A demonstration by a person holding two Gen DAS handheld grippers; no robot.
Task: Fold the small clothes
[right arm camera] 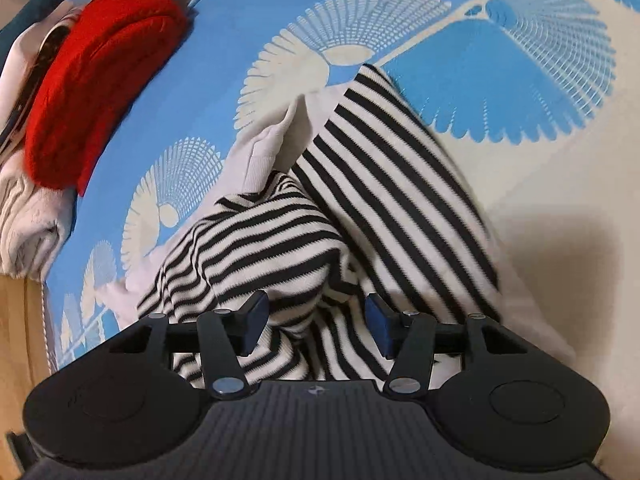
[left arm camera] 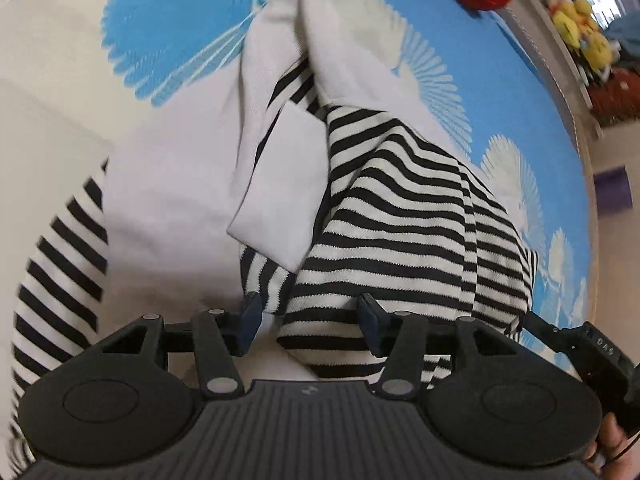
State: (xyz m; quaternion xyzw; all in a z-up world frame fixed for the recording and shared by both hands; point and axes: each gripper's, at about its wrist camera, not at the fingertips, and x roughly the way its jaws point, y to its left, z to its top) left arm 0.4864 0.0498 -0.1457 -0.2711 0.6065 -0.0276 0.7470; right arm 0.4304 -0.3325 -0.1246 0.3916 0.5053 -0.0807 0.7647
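Tool, right point(right arm camera: 316, 322): red knit point(right arm camera: 100, 80) visible | left: toys point(left arm camera: 580, 28)

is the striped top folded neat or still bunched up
Bunched up, not neatly folded. The striped top lies in rumpled heaps on the blue patterned sheet, its stripes running different ways, and a pale lining panel flipped out.

Striped garment point(left arm camera: 400, 216): fine-ribbed knit cloth, matt, with smooth pale cloth panels. Bedspread point(right arm camera: 248, 12): flat printed cloth. Red garment point(right arm camera: 100, 60): chunky rough knit. Gripper bodies: matt black plastic, ridged housing, shiny metal pins.
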